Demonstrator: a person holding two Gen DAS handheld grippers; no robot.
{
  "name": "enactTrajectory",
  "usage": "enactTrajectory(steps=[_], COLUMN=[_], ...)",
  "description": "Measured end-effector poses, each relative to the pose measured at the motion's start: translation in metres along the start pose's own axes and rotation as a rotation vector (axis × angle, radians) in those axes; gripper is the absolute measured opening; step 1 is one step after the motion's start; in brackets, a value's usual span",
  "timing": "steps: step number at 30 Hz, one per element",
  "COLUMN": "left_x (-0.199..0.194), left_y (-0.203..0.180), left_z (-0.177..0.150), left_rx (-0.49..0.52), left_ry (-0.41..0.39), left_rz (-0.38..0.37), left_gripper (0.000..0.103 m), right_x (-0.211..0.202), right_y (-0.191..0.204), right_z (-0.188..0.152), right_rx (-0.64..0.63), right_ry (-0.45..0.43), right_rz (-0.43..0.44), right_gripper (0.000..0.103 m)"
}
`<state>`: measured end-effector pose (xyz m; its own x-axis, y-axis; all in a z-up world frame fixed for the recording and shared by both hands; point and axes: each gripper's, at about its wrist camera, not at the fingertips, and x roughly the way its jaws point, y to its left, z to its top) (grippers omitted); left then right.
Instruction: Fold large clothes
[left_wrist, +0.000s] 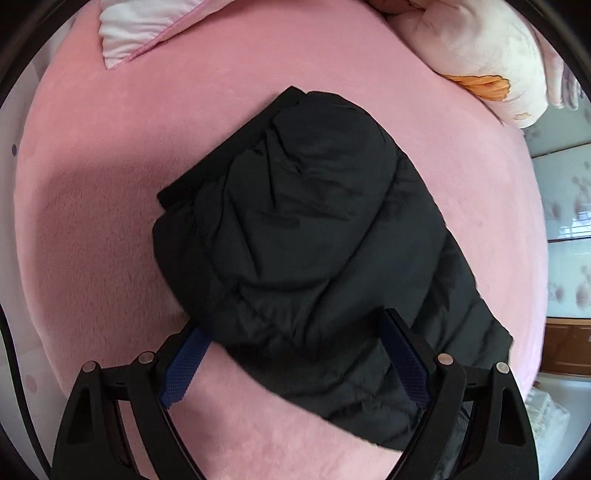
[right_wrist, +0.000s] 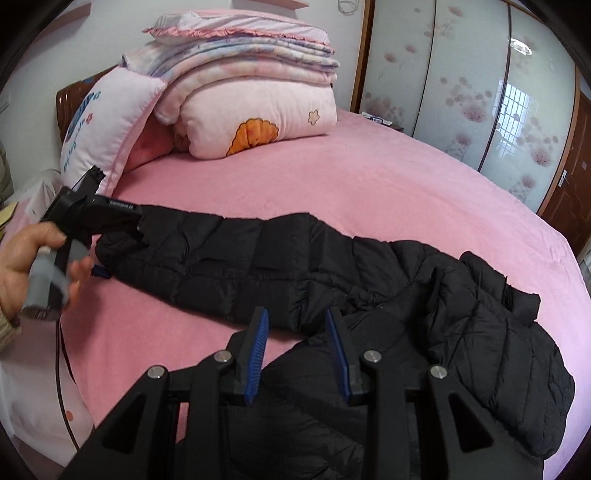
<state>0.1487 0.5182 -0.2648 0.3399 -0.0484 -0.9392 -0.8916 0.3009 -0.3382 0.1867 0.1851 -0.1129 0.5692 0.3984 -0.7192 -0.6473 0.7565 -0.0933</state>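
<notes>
Your left gripper (left_wrist: 295, 354) spread wide astride the black puffer jacket (left_wrist: 303, 229), your right gripper (right_wrist: 297, 350) narrowly parted above its fabric, gripping nothing, pink bed (right_wrist: 369, 184) beneath.

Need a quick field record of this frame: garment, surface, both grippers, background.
garment: black puffer jacket, laid long across the bed, partly bunched
surface: pink bedsheet
left gripper: open wide, straddling one end of the jacket, pads not pressing
right gripper: part open over the jacket, nothing gripped
background: stacked folded quilts at the head of the bed
</notes>
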Motion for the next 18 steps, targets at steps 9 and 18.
enactTrajectory(steps=[9, 18], left_x=[-0.026, -0.148], left_y=[-0.041, -0.177], left_z=[-0.023, -0.127], left_rx=[0.213, 0.588], left_ry=[-0.16, -0.402], left_rz=[-0.012, -0.227], left_gripper=[0.007, 0.007], right_x=[0.01, -0.03], right_y=[-0.014, -0.056], right_z=[-0.021, -0.05], right_rx=[0.057, 0.106], right_ry=[0.058, 0.033], right_rz=[0.021, -0.02], right_gripper=[0.032, 0.032])
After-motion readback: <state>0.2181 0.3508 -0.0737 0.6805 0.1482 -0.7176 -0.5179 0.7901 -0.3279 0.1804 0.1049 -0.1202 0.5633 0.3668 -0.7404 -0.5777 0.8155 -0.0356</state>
